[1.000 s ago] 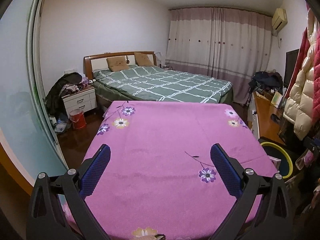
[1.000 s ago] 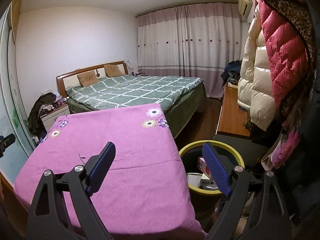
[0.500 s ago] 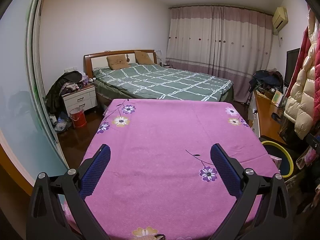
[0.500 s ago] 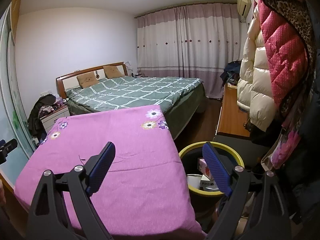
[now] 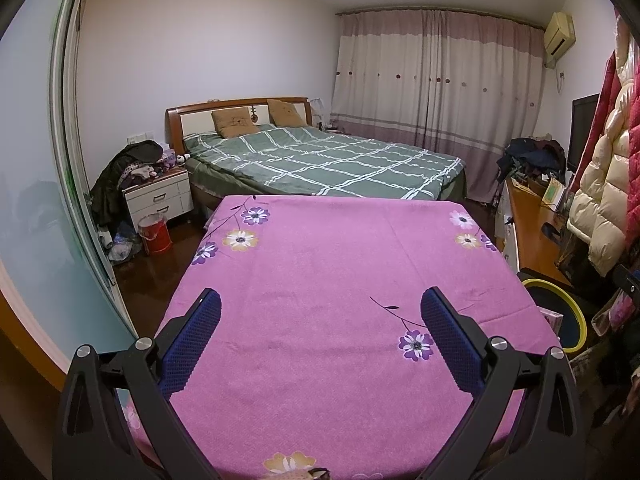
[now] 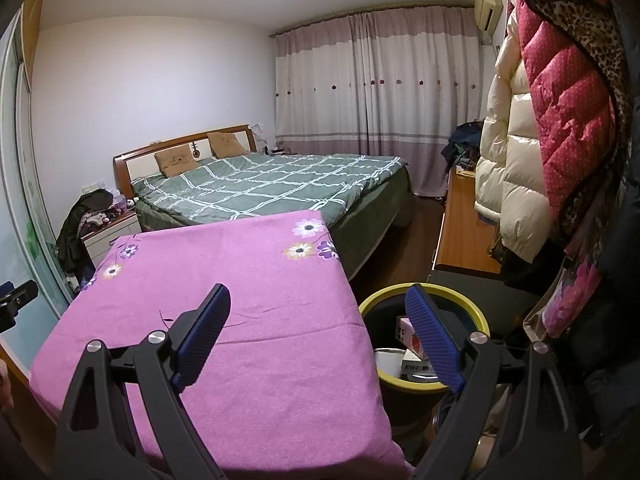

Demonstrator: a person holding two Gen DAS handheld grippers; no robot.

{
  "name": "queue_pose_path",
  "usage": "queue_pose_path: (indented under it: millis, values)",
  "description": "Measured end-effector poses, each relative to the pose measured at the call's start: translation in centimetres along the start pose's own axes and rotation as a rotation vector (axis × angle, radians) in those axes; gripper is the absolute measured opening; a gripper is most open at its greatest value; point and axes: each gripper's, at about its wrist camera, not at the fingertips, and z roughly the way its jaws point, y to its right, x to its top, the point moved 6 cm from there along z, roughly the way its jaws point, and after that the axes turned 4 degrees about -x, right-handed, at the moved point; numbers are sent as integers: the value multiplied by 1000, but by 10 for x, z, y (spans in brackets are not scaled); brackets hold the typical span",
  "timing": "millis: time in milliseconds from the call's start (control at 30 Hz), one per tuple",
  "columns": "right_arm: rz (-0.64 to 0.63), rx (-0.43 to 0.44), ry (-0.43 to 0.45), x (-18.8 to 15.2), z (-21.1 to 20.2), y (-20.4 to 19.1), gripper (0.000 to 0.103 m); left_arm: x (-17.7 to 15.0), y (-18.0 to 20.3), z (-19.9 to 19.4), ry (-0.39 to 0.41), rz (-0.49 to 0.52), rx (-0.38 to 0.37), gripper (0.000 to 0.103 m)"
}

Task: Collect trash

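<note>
Left gripper [image 5: 318,312]: fingers [image 5: 192,340] spread wide, nothing between them, held above the bench [image 5: 344,264], which is covered in a magenta floral cloth. No loose item is visible on the cloth in either view.

Right gripper [image 6: 318,308]: fingers [image 6: 434,344] likewise wide apart and holding nothing. It hangs over the right edge of the bench, its right finger in front of the trash bin [image 6: 372,304].

Trash bin: dark body, yellow rim, standing on the floor just beside the bench's right edge. Inside it lie a pink-and-white carton [image 6: 406,330], a printed box [image 6: 416,366] and something white and round [image 6: 388,358]; further contents cannot be made out.

Surroundings: a bed [image 5: 320,160] with a green checked cover stands beyond the bench. A red bucket [image 5: 154,234] sits on the floor by the nightstand [image 5: 160,196]. Padded coats [image 6: 528,128] hang at the right.
</note>
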Motion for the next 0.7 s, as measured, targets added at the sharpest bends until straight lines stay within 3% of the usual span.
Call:
queue_pose_path:
  millis: [700]
  values:
    - [1, 7, -2, -1, 1, 0, 85, -7, 1, 3, -10, 0, 1, 98]
